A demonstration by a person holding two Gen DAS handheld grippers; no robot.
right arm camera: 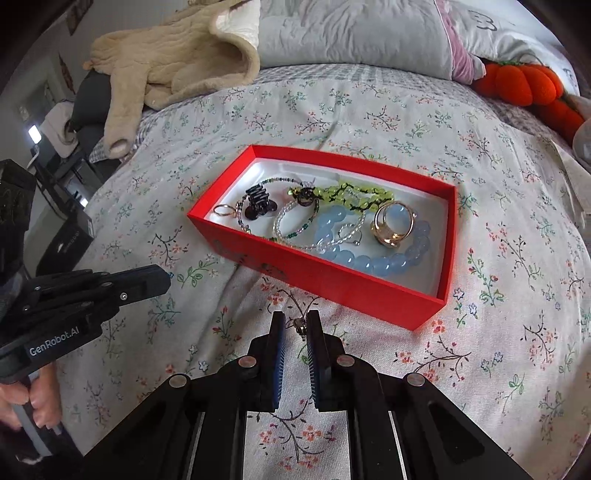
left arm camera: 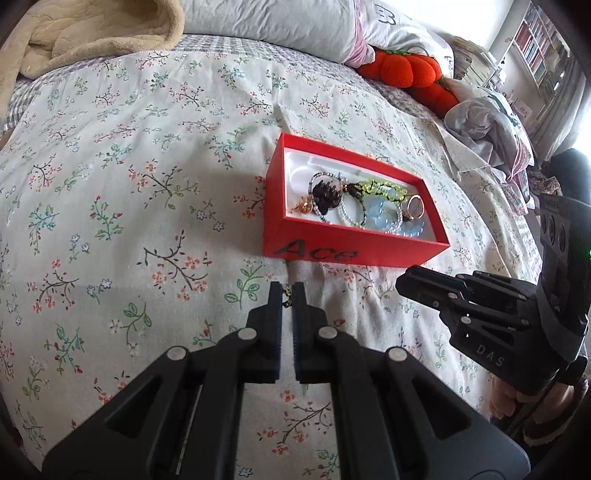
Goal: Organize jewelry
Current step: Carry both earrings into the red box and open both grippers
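A red box (left arm camera: 347, 254) (right arm camera: 332, 280) lies open on the floral bedspread. It holds several pieces: a blue bead bracelet (right arm camera: 388, 264), a green bead strand (right arm camera: 354, 195), a gold ring with a pale stone (right arm camera: 393, 223), clear bead bracelets and a black clip (right arm camera: 258, 201). My left gripper (left arm camera: 287, 295) is nearly shut on a small gold piece (left arm camera: 286, 295), just in front of the box. My right gripper (right arm camera: 297, 325) is nearly shut on a small metal piece (right arm camera: 299, 325), also just in front of the box.
A beige plush blanket (right arm camera: 173, 62) and grey pillows (right arm camera: 351, 33) lie at the head of the bed. Orange plush pumpkins (left arm camera: 406, 70) sit at the right. Crumpled clothes (left arm camera: 484, 125) lie right of the box. A bookshelf (left arm camera: 535, 48) stands beyond.
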